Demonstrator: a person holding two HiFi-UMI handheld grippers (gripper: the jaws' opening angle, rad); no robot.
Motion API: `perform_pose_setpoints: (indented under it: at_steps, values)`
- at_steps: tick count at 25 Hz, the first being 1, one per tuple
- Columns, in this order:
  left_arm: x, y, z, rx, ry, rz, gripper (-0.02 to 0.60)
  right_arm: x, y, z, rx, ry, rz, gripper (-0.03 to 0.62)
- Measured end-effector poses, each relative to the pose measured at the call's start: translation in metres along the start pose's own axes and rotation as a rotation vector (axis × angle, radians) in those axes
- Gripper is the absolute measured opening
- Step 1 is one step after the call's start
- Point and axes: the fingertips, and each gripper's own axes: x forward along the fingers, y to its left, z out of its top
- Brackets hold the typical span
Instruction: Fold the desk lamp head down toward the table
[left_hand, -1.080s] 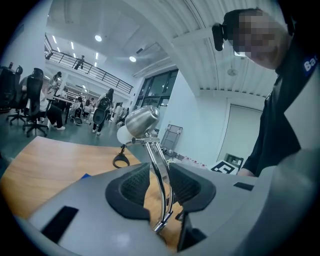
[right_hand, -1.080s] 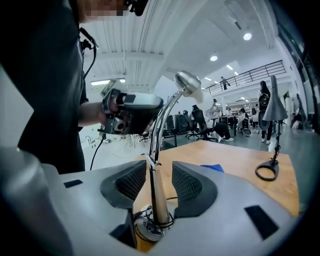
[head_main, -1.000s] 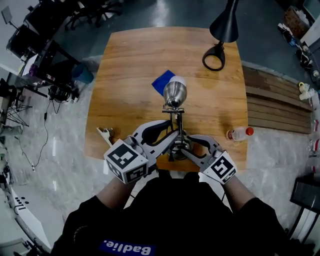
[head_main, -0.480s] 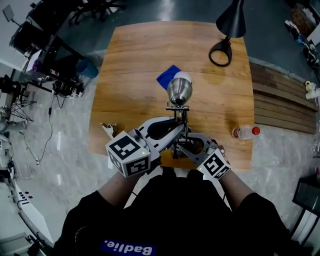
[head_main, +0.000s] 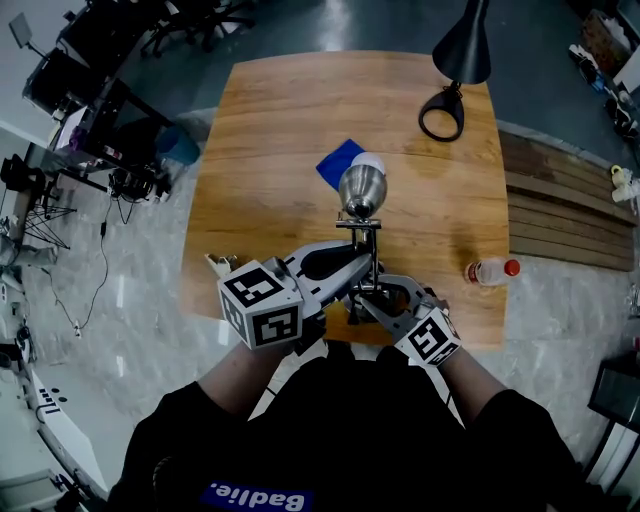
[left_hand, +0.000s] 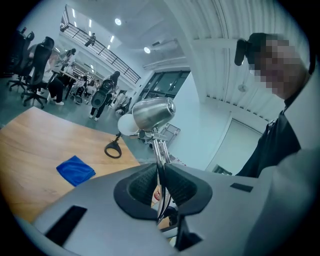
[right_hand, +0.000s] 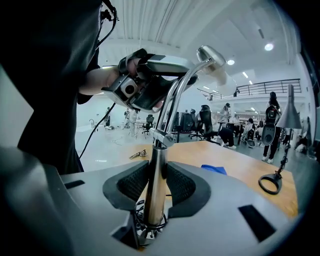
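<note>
At 6 o'clock on the bench, I have the left gripper closing onto the lamp's upper arm and the right gripper closing onto its post. The lamp head is upright, not yet folded.

A wooden table stands on pale marbled floor, office chairs beyond under ceiling spotlights.

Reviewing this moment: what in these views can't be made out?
- Desk lamp base: head view, mostly hidden under the left gripper and right gripper, both jaws closing on its stem.
- Black lamp shade: head view, cut off by the top edge.
- Bottle label: head view, too small.
</note>
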Motion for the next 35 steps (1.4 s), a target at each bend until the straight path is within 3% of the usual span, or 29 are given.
perform_pose_setpoints:
  at_steps: [7, 20, 26, 35]
  values:
    - [0.002, 0.001, 0.001, -0.105, 0.006, -0.028, 0.048, 0.0, 0.0, 0.004, -0.036, 0.011, -0.014, 0.114]
    - [0.009, 0.022, -0.001, -0.266, -0.004, -0.004, 0.041, 0.001, 0.004, 0.001, -0.071, 0.017, -0.02, 0.114]
    - [0.029, 0.054, -0.012, -0.454, 0.023, -0.009, 0.043, 0.0, 0.006, 0.002, -0.081, 0.015, -0.009, 0.114]
    - [0.053, 0.089, -0.044, -0.637, 0.09, 0.018, 0.063, -0.001, 0.005, 0.001, -0.091, 0.021, -0.006, 0.114]
